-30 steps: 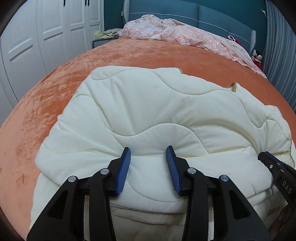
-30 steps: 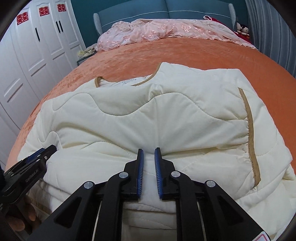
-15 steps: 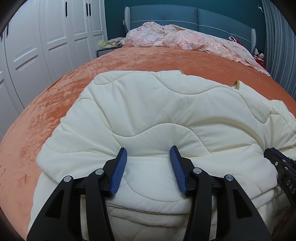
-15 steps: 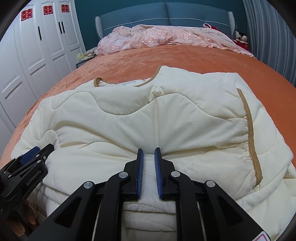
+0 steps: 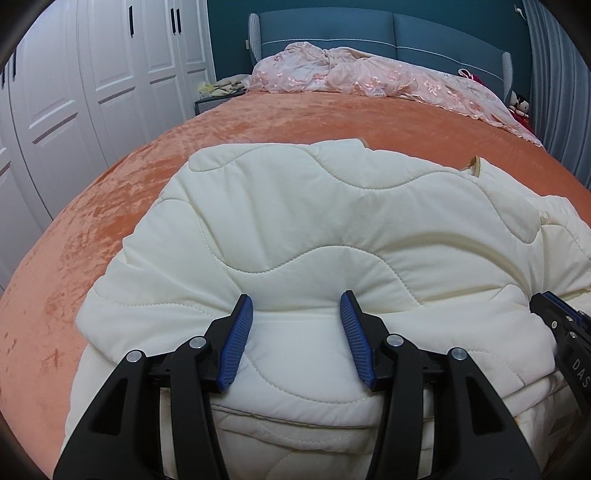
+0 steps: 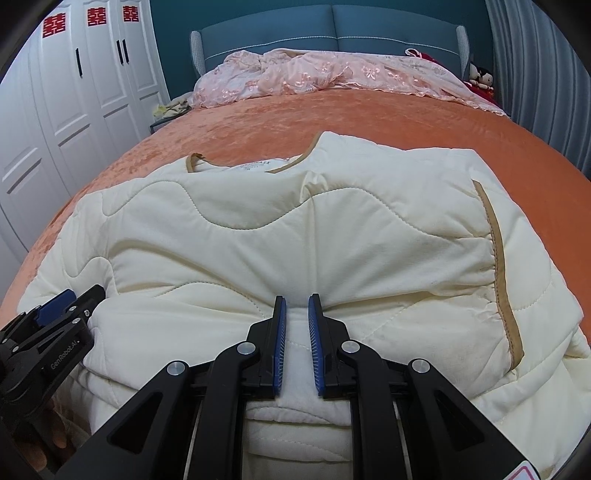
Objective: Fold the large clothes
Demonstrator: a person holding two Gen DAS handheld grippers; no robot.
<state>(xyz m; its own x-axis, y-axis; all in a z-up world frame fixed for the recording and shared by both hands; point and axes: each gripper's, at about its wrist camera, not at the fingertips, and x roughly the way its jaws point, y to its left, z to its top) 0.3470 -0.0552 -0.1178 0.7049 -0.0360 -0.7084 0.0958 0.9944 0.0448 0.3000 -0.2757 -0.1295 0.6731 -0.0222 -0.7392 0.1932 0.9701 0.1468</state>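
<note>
Since a second ago, the blue-padded fingers of the left gripper (image 5: pixel 296 308) have spread apart, and its jaws are opening at this moment, with a hump of cream quilted jacket (image 5: pixel 332 236) between them; the pads look to have let go of the fabric, though they sit close against its sides. Neither hand has shifted its place. The right gripper (image 6: pixel 297 310) is unchanged: its fingers are clenched on a narrow pinch of the same jacket, the cloth puckering into radiating creases just ahead of the pads. The jacket is a large, puffy garment with wavy stitching and tan trim along its collar (image 6: pixel 291 166) and one edge. It lies folded over itself in thick layers on the near part of a bed (image 6: pixel 369 118) covered in an orange velvety spread, with the collar pointing away toward the headboard. Both grippers rest at the near edge of the garment, side by side, angled downward; each shows at the margin of the other's view. At the far end of the bed, a crumpled pink lace coverlet (image 5: pixel 376 79) lies against a blue padded headboard (image 6: pixel 332 26). White wardrobe doors (image 5: pixel 92 85) line the left wall, some bearing red paper decorations (image 6: pixel 92 18). Grey curtains (image 6: pixel 535 74) hang along the right.
</note>
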